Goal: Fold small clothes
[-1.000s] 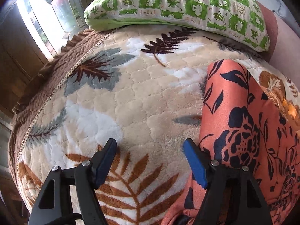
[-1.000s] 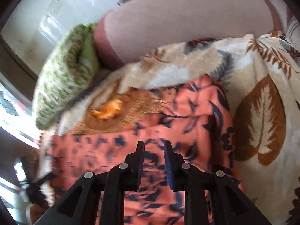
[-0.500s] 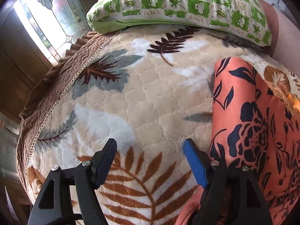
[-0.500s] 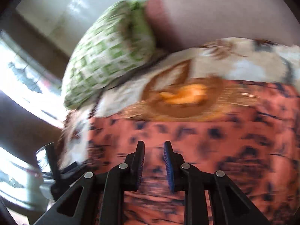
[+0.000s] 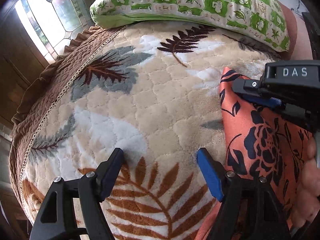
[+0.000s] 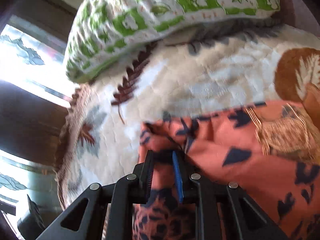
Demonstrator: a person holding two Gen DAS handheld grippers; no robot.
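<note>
The right gripper (image 6: pixel 163 177), jaws narrowed onto the orange floral garment (image 5: pixel 266 140) at the frame's right, carries its edge across for a fold, while the left gripper (image 5: pixel 160 177) is opening over the bare leaf-patterned blanket (image 5: pixel 140 104), gripping nothing.

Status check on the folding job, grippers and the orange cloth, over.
Left gripper opening over bare blanket, nothing between its fingers. Right gripper shut on the orange floral cloth, carrying a fold across. Green pillow clear of the cloth.
</note>
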